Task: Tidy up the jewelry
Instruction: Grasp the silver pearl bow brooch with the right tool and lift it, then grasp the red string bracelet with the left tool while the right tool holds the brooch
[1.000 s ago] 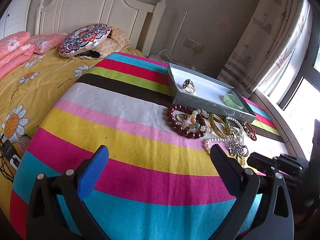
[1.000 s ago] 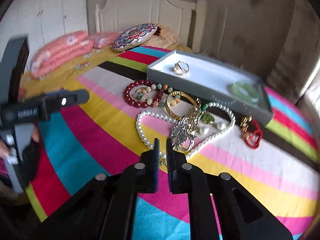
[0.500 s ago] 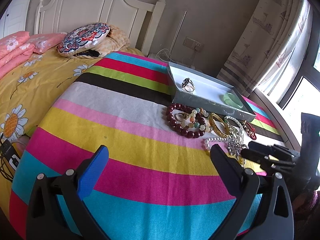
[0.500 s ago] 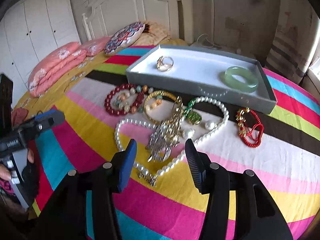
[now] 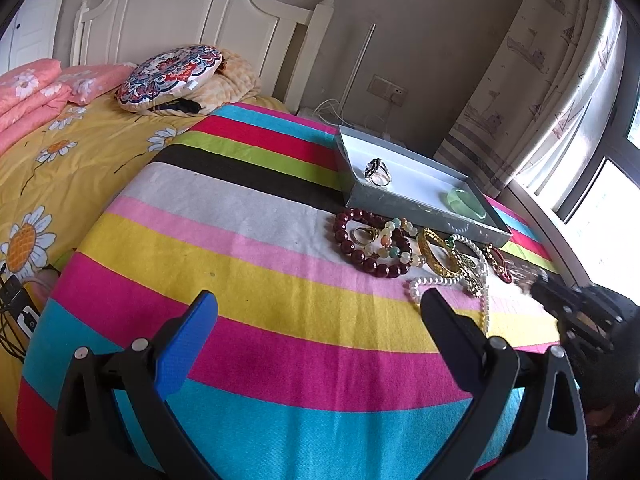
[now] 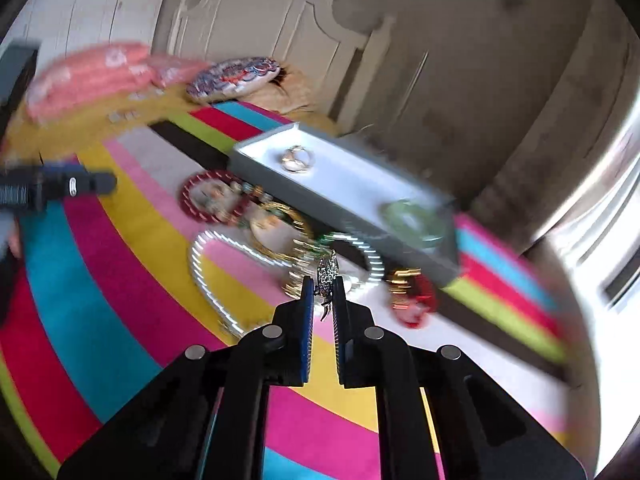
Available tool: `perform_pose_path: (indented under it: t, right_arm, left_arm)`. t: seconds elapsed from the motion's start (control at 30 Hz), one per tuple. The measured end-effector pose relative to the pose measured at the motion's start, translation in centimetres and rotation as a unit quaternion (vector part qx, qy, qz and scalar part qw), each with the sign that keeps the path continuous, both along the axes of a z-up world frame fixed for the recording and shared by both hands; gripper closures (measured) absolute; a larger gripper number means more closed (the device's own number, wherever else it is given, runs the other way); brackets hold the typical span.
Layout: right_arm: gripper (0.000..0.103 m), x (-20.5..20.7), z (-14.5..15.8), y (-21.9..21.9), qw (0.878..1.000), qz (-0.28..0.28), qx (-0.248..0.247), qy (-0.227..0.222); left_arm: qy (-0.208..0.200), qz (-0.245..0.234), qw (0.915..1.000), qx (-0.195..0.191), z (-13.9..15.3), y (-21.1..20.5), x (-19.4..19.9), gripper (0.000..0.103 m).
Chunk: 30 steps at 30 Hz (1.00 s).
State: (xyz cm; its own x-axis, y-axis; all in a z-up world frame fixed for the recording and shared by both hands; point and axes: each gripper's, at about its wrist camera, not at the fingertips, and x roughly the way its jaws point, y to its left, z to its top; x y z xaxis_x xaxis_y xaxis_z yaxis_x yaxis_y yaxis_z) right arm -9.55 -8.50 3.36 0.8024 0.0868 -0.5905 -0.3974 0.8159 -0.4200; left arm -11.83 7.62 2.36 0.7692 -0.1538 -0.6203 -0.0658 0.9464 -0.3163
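A silver filigree ornament (image 6: 327, 276) sits pinched between the clenched jaws of the right gripper (image 6: 322, 300), above the pile of beads and the pearl necklace (image 6: 208, 264) on the striped blanket (image 6: 120, 280). This looks like the pick-up step. Next, the piece needs carrying to the grey tray (image 6: 340, 200), where 1 ring (image 6: 296, 159) and 1 jade bangle (image 6: 414, 220) lie. The left gripper (image 5: 320, 316) hovers released, gripping nothing.
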Motion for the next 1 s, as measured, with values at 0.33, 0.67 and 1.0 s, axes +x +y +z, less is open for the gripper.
perform_pose_path:
  t: [0.33, 0.67, 1.0]
  right_arm:
    - [0.035, -2.4, -3.0, -0.6, 0.995, 0.06, 0.01, 0.081]
    - [0.043, 1.2, -3.0, -4.7, 0.969, -0.045, 0.174, 0.168]
    - [0.064, 1.5, -3.9, -3.3, 0.976, -0.021, 0.135, 0.168]
  left_arm:
    - [0.002, 0.003, 1.0, 0.0, 0.1, 0.2, 0.0, 0.002]
    - [0.004, 0.002, 1.0, 0.001, 0.1, 0.2, 0.0, 0.002]
    - [0.008, 0.003, 0.9999, 0.006, -0.1, -0.1, 0.2, 0.002]
